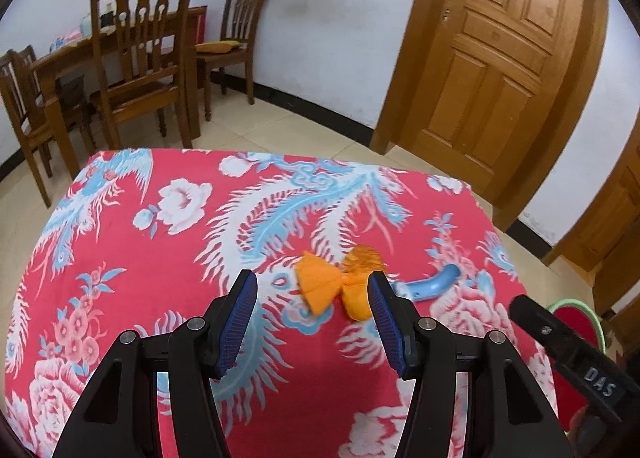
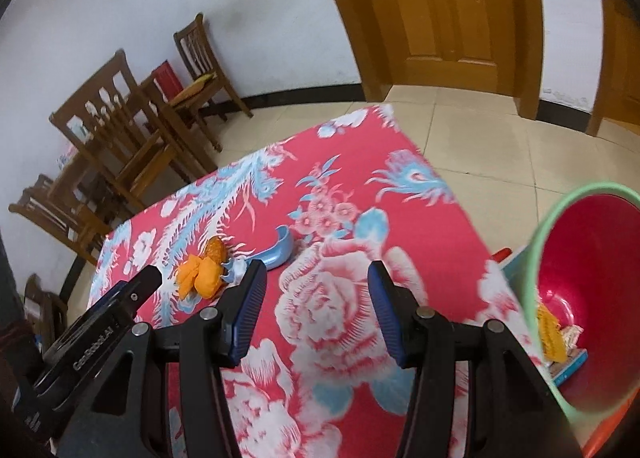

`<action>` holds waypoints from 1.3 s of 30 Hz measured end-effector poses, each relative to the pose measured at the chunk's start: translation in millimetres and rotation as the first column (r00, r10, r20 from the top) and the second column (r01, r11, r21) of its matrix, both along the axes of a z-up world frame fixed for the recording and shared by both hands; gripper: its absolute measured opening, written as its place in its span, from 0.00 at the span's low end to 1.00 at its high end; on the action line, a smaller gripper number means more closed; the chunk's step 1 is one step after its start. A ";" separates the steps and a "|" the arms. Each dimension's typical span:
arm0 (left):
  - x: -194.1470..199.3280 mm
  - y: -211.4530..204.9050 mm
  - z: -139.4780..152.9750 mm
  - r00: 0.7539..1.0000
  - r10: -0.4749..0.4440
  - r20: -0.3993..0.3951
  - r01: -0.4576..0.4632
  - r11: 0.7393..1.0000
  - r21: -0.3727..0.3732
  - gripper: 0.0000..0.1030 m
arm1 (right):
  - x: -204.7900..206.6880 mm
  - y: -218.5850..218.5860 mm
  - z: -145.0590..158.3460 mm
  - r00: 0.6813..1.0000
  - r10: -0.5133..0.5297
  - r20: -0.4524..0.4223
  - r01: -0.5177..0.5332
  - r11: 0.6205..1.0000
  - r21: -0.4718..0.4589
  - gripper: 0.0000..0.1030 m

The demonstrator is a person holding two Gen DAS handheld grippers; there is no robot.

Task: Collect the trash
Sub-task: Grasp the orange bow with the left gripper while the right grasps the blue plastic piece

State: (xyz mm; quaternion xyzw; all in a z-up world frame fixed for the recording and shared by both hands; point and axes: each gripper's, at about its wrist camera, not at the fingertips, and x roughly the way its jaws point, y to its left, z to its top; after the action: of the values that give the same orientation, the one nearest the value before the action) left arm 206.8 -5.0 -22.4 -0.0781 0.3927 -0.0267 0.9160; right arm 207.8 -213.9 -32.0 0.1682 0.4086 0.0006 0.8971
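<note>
Trash (image 2: 558, 342) lies inside red bin (image 2: 592, 258); orange wrapper (image 1: 332, 286) on table.

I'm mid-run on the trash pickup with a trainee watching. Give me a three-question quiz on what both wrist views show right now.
1. True or false: the left hand-held gripper is shut on the crumpled orange paper wrapper.
2. Multiple choice: the curved light-blue plastic piece lies (A) in the bin, (B) on the red floral tablecloth, (C) on a chair.
3. Fill in: the red bin with the green rim already holds some ____.

Key
1. False: its jaws are open, and the wrapper lies on the cloth ahead of them.
2. B, beside the orange wrapper.
3. Trash: an orange piece and other scraps lie at the bottom.
</note>
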 end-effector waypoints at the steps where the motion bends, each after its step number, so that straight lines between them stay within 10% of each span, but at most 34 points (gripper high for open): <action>1: 1.1 1.9 -1.7 1.000 0.008 0.000 -0.008 1.000 0.002 0.57 | 5.0 2.3 -3.4 1.000 0.004 -0.007 -0.004 1.000 0.000 0.53; 17: 8.8 20.6 -17.5 0.998 0.048 -0.028 -0.049 0.997 -0.052 0.57 | 49.4 26.1 -32.5 0.997 0.067 -0.040 -0.066 0.998 0.025 0.42; 25: 8.1 15.8 -18.8 0.999 0.023 -0.027 -0.024 0.998 -0.061 0.57 | 53.0 32.6 -37.0 0.996 0.079 -0.030 -0.078 0.997 0.016 0.09; 39: 12.8 -10.3 -20.5 0.995 -0.083 -0.061 0.082 0.996 -0.027 0.57 | 20.2 -6.7 1.4 0.998 -0.014 0.058 0.014 1.000 0.005 0.05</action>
State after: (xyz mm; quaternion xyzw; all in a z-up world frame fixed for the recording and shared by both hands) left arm 219.6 -15.3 -42.9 -0.0740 0.4233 -0.0670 0.9005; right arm 228.0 -220.6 -30.6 0.1729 0.3813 0.0000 0.9081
